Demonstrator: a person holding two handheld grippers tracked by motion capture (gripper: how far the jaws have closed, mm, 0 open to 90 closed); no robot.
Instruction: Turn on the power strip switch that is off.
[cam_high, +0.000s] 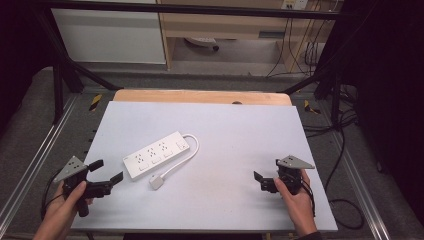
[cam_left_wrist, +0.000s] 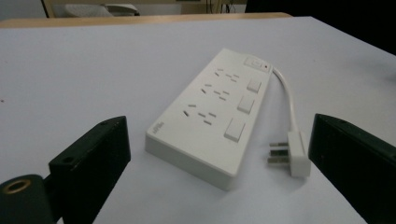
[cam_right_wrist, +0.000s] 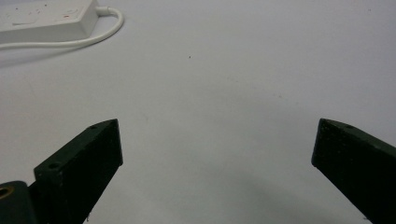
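A white power strip (cam_high: 156, 154) with three sockets and switches lies flat on the white tabletop (cam_high: 235, 140), left of centre. Its white cable (cam_high: 192, 150) loops round to a plug (cam_high: 157, 182) lying just in front of it. My left gripper (cam_high: 108, 170) is open at the front left, a short way from the strip's near end. In the left gripper view the power strip (cam_left_wrist: 212, 116) and plug (cam_left_wrist: 294, 154) lie ahead between the spread jaws of the left gripper (cam_left_wrist: 219, 135). My right gripper (cam_high: 267, 169) stands open at the front right over bare table. In the right gripper view the right gripper (cam_right_wrist: 217, 128) holds nothing, with the power strip (cam_right_wrist: 46, 21) far off.
A wooden table edge (cam_high: 200, 96) shows behind the white top. Metal frame rails (cam_high: 35, 150) run along both sides. Black cables (cam_high: 345, 200) trail on the floor at the right. A cabinet (cam_high: 220, 25) stands beyond the table.
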